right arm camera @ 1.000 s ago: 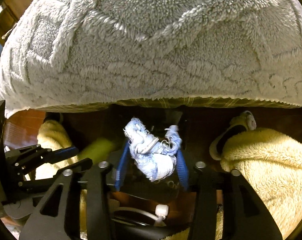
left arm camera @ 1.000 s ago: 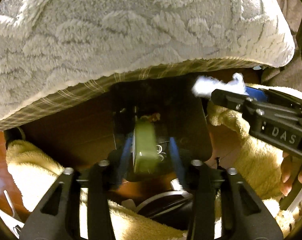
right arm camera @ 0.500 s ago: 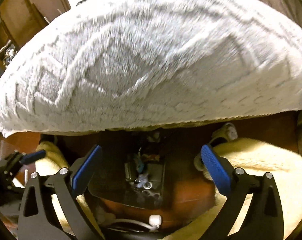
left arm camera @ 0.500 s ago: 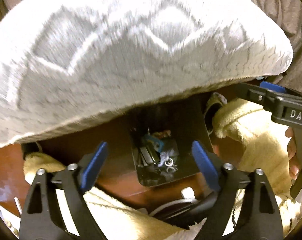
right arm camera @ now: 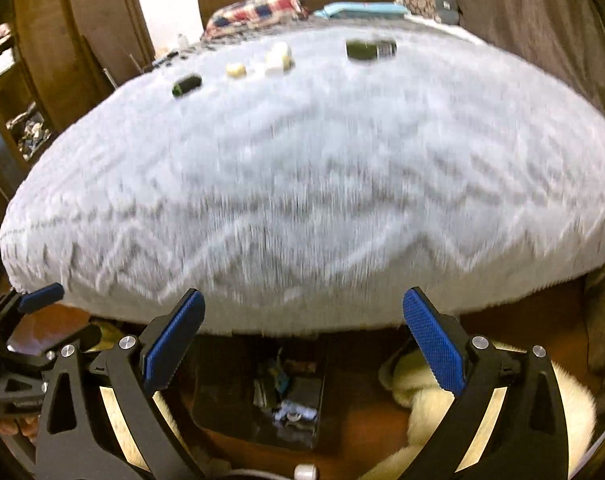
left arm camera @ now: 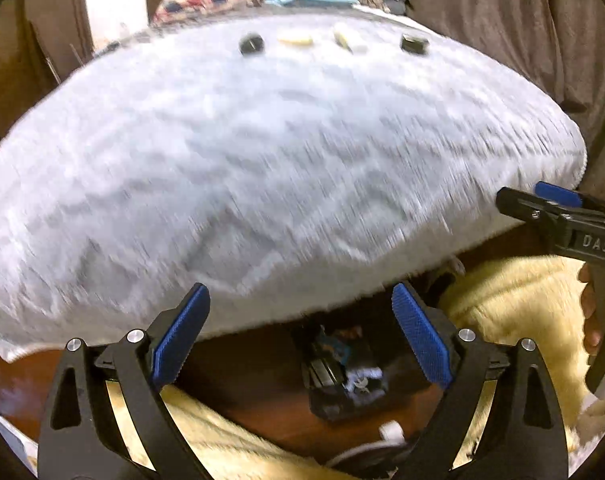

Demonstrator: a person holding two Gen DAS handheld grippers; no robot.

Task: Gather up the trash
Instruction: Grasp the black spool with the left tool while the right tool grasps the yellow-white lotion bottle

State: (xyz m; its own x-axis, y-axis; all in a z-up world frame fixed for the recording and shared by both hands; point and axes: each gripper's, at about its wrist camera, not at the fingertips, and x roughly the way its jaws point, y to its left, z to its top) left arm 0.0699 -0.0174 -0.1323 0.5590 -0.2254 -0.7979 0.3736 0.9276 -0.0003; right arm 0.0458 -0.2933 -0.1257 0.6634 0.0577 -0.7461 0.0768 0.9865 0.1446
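Both grippers hang above the foot edge of the bed (right arm camera: 310, 184), angled down toward the floor. Left gripper (left arm camera: 300, 336): blue pads spread wide, nothing between them; its jaws have just been opening. Right gripper (right arm camera: 302, 338): the same, jaws just opened to their widest, empty. Directly below both, on the brown floor against the bed's foot edge, sits a dark bin (right arm camera: 262, 396) with its mouth up; scraps lie inside it, among them a pale crumpled wad (right arm camera: 296, 412) and a bit of blue. That placement reads as deliberate: the bin is parked where either hand can let go over it without reaching far. Open, empty jaws over a bin holding scraps suggest a drop just completed by both hands. More trash is on the bed's fluffy grey cover, in a loose row toward the head edge: a dark green cylinder (right arm camera: 187, 85), a small yellowish lump (right arm camera: 236, 70), a white piece (right arm camera: 277, 58) and a dark bottle-like item (right arm camera: 371, 49) with a label. These are well apart from both grippers. Pillows and folded cloth lie beyond them at the head. Yellow fleece (left arm camera: 514, 304) fills the lower corners, probably the person's clothing. Frames are motion-blurred; small items cannot be identified further. Likely next: reach across the cover for the row.
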